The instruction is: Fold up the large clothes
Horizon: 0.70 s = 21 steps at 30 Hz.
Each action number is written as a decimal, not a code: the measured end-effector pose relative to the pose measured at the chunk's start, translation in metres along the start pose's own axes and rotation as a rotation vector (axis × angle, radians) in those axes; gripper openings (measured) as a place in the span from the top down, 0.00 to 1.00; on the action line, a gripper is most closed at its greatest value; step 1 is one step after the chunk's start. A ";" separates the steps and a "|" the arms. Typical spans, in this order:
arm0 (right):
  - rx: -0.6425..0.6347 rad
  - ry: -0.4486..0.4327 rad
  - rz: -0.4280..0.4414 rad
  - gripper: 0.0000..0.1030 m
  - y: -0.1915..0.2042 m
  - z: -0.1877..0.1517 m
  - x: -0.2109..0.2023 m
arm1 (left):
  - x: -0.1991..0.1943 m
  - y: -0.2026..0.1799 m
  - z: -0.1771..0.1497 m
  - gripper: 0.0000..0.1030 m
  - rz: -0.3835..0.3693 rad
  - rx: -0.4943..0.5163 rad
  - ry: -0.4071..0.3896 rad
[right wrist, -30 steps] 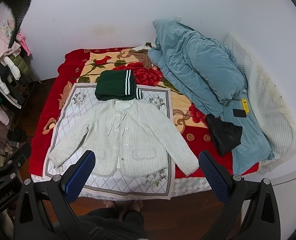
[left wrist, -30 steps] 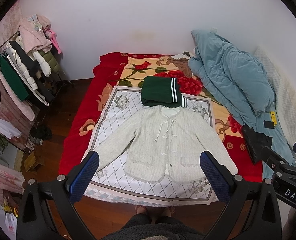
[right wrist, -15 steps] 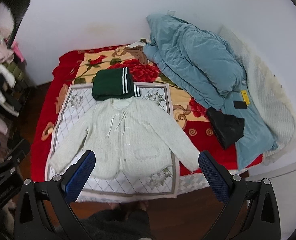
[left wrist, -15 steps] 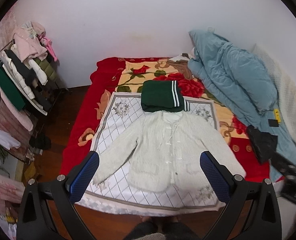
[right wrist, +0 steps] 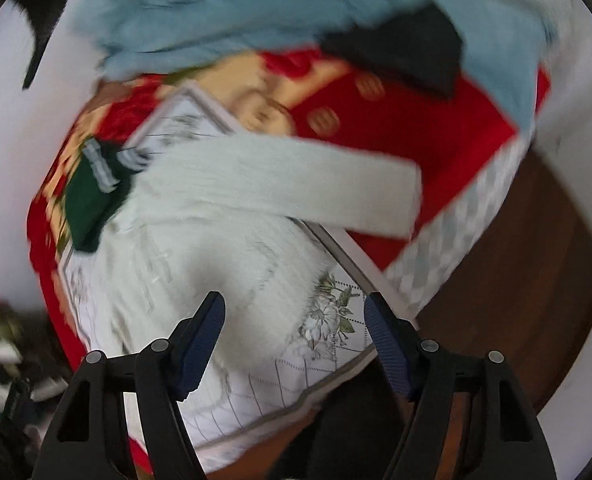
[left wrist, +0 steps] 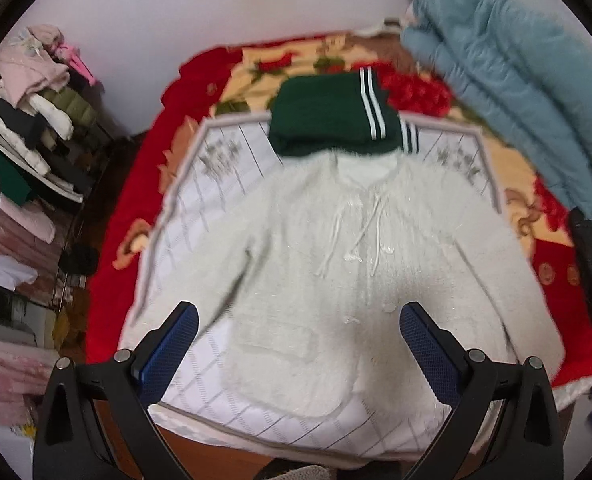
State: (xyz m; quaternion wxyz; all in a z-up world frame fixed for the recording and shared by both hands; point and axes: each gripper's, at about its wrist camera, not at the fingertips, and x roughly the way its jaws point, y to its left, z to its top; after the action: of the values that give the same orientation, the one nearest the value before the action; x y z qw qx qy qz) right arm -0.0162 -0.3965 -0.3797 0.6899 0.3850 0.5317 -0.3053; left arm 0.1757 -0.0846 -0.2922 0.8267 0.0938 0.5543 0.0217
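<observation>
A fuzzy white cardigan (left wrist: 335,264) lies flat, front up, on a white quilted mat (left wrist: 216,184) on the bed, sleeves spread. My left gripper (left wrist: 296,312) hangs open above its lower hem, nothing between the fingers. In the right wrist view the picture is tilted and blurred. The cardigan (right wrist: 232,240) and its right sleeve (right wrist: 315,188) fill the middle. My right gripper (right wrist: 294,304) is over the cardigan's lower right corner, its jaws closing, with no cloth pinched between the blue pads that I can see.
A folded dark green garment with white stripes (left wrist: 331,116) lies just above the cardigan's collar. A blue duvet (left wrist: 507,64) and a black item (left wrist: 591,252) sit on the bed's right side. A clothes rack (left wrist: 36,120) stands left. Wooden floor (right wrist: 515,280) borders the bed.
Both grippers have dropped much closer to the cardigan. The right wrist view has rolled so the bed now appears turned, and the right jaws stand narrower than before.
</observation>
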 end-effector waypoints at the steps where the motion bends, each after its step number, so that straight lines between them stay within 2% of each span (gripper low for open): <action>1: 0.062 0.041 0.014 0.28 -0.020 0.006 0.032 | 0.019 -0.014 0.000 0.00 0.010 0.003 0.016; 4: 0.229 0.119 0.097 0.28 -0.071 0.016 0.117 | 0.068 -0.049 -0.004 0.00 0.034 0.010 0.067; 7: 0.399 0.154 0.155 0.28 -0.109 0.025 0.194 | 0.120 -0.085 -0.009 0.00 0.045 0.028 0.132; 9: 0.519 0.124 0.203 0.28 -0.131 0.035 0.238 | 0.145 -0.107 -0.010 0.00 0.046 0.045 0.162; 11: 0.588 0.075 0.226 0.28 -0.143 0.044 0.267 | 0.169 -0.136 -0.014 0.00 0.038 0.075 0.184; 12: 0.613 0.057 0.232 0.33 -0.148 0.047 0.276 | 0.179 -0.148 -0.017 0.00 0.032 0.090 0.191; 13: 0.653 0.023 0.240 0.57 -0.155 0.051 0.286 | 0.189 -0.161 -0.018 0.00 0.025 0.104 0.197; 14: 0.696 -0.009 0.246 0.68 -0.161 0.053 0.290 | 0.196 -0.173 -0.019 0.00 0.020 0.116 0.200; 15: 0.720 -0.056 0.272 0.84 -0.162 0.055 0.286 | 0.202 -0.185 -0.020 0.00 0.007 0.132 0.208; 17: 0.696 -0.139 0.309 0.87 -0.158 0.063 0.271 | 0.209 -0.204 -0.018 0.00 -0.033 0.142 0.208; 18: 0.642 -0.206 0.319 0.87 -0.149 0.070 0.256 | 0.210 -0.211 -0.017 0.00 -0.050 0.144 0.204; 20: 0.563 -0.245 0.326 0.85 -0.137 0.078 0.249 | 0.212 -0.223 -0.017 0.00 -0.086 0.145 0.182; 21: 0.517 -0.244 0.312 0.79 -0.132 0.084 0.257 | 0.212 -0.226 -0.018 0.00 -0.093 0.148 0.174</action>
State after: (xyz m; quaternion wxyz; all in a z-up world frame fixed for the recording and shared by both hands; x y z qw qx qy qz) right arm -0.0202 -0.5397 -0.6440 0.6662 0.5850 0.2845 -0.3646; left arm 0.2254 -0.2745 -0.5332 0.7665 0.1263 0.6277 -0.0496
